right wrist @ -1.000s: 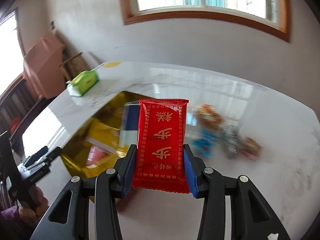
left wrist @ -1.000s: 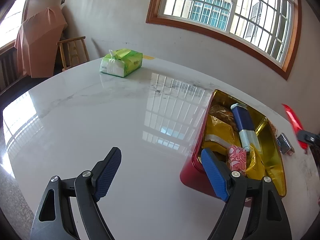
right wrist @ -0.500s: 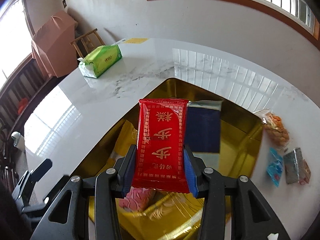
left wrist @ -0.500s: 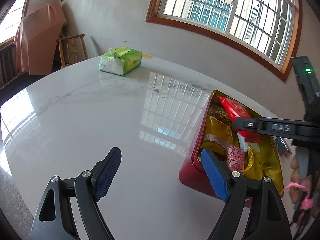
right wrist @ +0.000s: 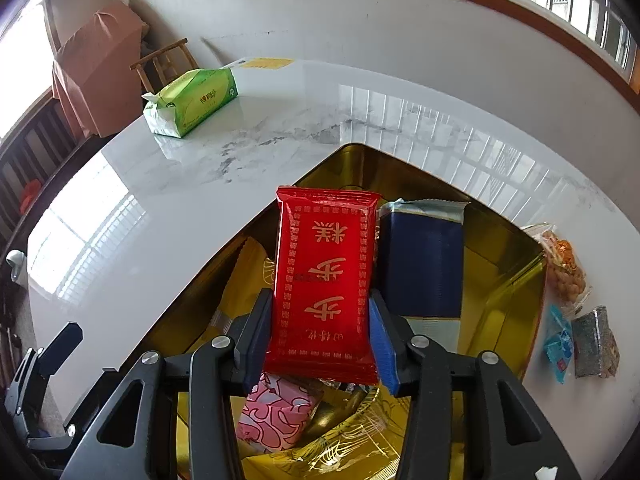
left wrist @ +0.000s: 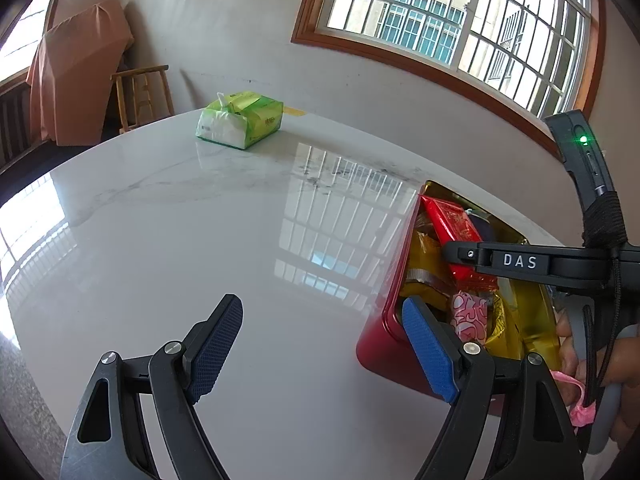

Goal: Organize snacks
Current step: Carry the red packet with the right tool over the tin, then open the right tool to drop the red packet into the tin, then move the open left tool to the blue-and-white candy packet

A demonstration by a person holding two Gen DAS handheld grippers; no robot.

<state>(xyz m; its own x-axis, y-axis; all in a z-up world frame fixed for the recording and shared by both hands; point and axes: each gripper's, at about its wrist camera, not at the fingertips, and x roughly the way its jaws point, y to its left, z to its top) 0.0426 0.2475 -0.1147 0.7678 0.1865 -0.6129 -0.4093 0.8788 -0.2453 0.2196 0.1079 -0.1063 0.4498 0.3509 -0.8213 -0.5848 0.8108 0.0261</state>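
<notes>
The right gripper (right wrist: pixel 320 340) was clamped on a red snack packet (right wrist: pixel 326 280), its jaws just starting to ease apart while the pads (right wrist: pixel 256 340) were pressed to the packet's two long edges. The packet hung over the open tin (right wrist: pixel 520 272), which was gold inside.

The right wrist view looked straight down into the tin: a dark blue packet (right wrist: pixel 420 268) lay just beside the red one, a pink patterned sweet (right wrist: pixel 276 416) sat below the gripper, and yellow wrappers (right wrist: pixel 244 280) lined the near left side. Only this view showed the loose snacks on the counter (right wrist: pixel 200 184) to the right of the tin: a clear bag of orange pieces (right wrist: pixel 566 268), a small light blue packet (right wrist: pixel 558 344) and a dark grey packet (right wrist: pixel 594 342), the last two just beside each other.

The left wrist view showed the tin's red outer wall (left wrist: pixel 380 344), unseen from above, and the right gripper from the side with a hand (left wrist: pixel 624 360) on its handle, the red packet tilted across the tin. The left gripper (left wrist: pixel 324 348) stood wide apart with nothing between its pads, over bare counter just left of the tin.

Both views caught a green tissue pack (left wrist: pixel 240 126) far across the counter, well apart from the tin, with a wooden chair (left wrist: pixel 142 96) behind it.
</notes>
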